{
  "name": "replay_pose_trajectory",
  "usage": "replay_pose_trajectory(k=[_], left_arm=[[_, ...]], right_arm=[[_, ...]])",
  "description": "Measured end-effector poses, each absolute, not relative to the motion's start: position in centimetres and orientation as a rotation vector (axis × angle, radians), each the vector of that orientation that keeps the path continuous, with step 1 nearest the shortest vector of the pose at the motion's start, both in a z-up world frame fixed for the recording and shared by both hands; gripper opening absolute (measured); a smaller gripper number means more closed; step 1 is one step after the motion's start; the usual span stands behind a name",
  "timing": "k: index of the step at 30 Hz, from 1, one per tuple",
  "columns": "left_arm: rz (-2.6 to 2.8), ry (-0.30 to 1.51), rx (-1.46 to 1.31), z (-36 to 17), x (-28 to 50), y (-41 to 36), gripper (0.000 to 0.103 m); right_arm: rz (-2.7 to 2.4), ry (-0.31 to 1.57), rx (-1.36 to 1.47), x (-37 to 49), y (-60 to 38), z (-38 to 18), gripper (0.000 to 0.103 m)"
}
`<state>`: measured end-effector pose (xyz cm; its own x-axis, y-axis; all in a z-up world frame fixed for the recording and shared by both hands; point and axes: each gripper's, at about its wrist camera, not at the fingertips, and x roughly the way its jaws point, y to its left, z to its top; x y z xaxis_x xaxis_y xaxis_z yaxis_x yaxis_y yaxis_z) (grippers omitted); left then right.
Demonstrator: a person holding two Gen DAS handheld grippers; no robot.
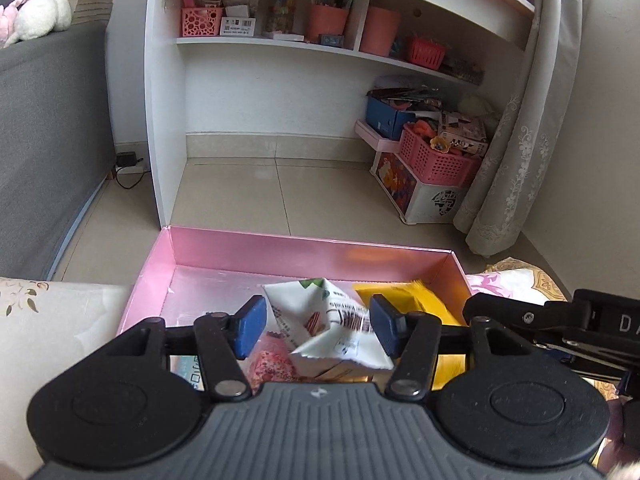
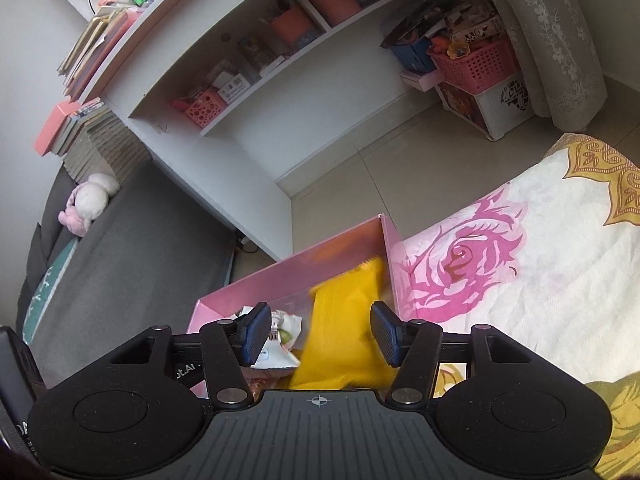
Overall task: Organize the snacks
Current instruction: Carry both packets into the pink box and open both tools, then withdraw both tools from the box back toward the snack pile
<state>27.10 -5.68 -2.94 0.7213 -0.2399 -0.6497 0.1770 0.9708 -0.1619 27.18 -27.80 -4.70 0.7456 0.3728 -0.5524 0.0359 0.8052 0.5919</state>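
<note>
A pink box [image 1: 256, 246] lies on the bed and holds snack packets. A white packet [image 1: 320, 320] is between the open fingers of my left gripper [image 1: 318, 330], above a pink packet [image 1: 272, 364]; it looks blurred and untouched by the pads. A yellow packet [image 1: 404, 300] lies at the box's right. In the right wrist view my right gripper [image 2: 318, 334] is open over the yellow packet [image 2: 344, 320], blurred, inside the pink box [image 2: 256, 280]. The white packet [image 2: 280, 332] shows left of it.
A floral bedsheet [image 2: 520, 260] lies right of the box. A white shelf unit [image 1: 168, 120] with pink baskets stands ahead. A pink basket on storage boxes [image 1: 436, 160] and a curtain [image 1: 520, 140] are at the right. A grey sofa [image 1: 48, 140] is at the left.
</note>
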Motion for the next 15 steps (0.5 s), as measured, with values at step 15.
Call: replay_pose_trajectory(k=[15], left_arm=[[-0.267, 0.770, -0.080, -0.6, 23.8, -4.0, 0.073]], right_arm=[[0.184, 0.722, 0.537, 24.1, -26.4, -1.8, 0.070]])
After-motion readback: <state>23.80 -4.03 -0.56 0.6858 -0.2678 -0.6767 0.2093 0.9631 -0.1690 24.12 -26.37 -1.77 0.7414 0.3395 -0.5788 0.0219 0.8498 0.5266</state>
